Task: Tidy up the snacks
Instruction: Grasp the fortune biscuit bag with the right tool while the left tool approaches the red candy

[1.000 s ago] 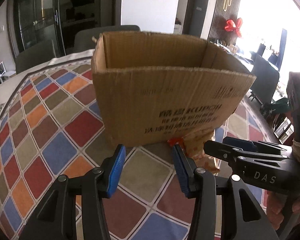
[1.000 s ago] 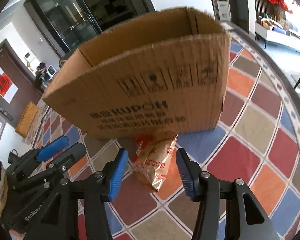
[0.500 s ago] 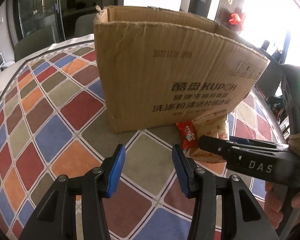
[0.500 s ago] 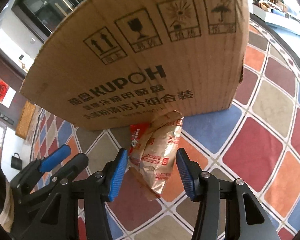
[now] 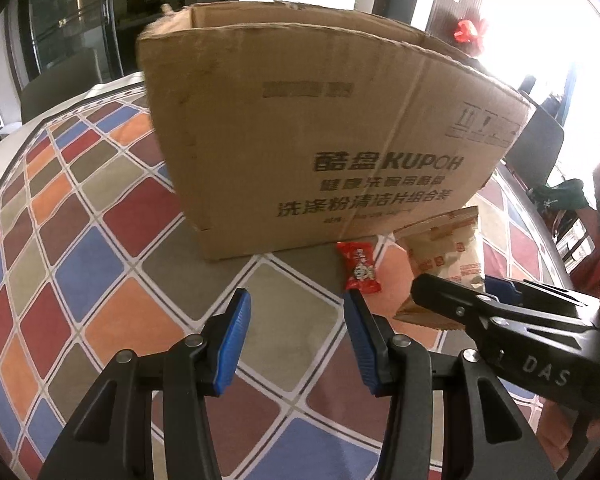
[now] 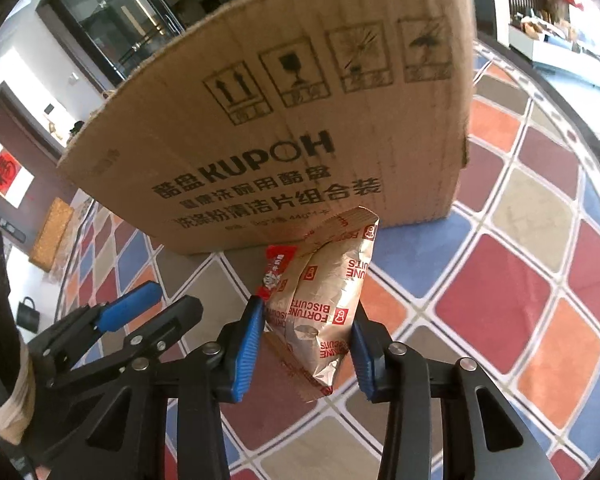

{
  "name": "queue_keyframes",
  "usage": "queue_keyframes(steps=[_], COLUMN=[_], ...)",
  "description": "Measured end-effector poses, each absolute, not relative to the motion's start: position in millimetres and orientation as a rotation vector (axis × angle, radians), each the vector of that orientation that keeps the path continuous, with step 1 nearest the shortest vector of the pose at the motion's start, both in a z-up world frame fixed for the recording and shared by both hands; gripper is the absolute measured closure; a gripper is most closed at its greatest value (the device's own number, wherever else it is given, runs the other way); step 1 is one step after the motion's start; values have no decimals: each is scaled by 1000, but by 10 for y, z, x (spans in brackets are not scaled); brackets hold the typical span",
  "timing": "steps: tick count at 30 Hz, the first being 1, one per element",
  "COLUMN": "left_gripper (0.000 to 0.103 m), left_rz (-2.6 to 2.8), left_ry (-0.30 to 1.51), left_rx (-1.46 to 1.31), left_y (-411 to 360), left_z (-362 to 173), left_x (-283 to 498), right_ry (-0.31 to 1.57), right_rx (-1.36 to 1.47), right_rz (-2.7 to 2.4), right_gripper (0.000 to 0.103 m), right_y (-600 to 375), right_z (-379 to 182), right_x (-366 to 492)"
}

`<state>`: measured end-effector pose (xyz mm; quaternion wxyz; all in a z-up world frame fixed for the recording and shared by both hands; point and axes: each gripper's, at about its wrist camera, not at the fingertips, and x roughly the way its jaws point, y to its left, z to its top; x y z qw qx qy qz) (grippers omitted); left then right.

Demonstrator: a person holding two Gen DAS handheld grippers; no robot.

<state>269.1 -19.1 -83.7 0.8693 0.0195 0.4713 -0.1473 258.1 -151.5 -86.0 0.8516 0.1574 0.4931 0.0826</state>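
Observation:
A gold Fortune Biscuits packet lies on the checked tablecloth in front of a brown KUPOH cardboard box. My right gripper is open with its blue pads on either side of the packet's near end. A small red candy wrapper lies just left of the packet. In the left wrist view the box, red candy and packet show ahead and to the right. My left gripper is open and empty over the cloth, left of the right gripper.
The colourful checked tablecloth covers the round table on all sides. Dark chairs stand behind the table. A black bag sits on the floor at far left.
Both grippers came lower and closer to the snacks. My right gripper's pads now straddle the biscuit packet, which earlier lay ahead of them. The left gripper stays open.

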Motion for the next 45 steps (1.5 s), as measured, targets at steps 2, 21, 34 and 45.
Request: queue_keyframes(steps=[2, 21, 34, 45], left_gripper=[55, 62, 80, 90], left_rz=[-319, -303, -284, -294], left_ry=[988, 1033, 1036, 992], left_rx=[47, 50, 123, 60], left_y=[-262, -742, -995, -751], left_z=[-844, -1067, -1127, -842], left_x=[2694, 2907, 2921, 2703], right_ry=[1030, 967, 960, 926], right_rx=[319, 281, 291, 279], right_rz=[158, 34, 26, 55], right_gripper=[61, 61, 61, 61], right_y=[-1533, -1975, -2022, -1995], right_z=[-844, -788, -798, -668], right_x=[2540, 2435, 2420, 2324])
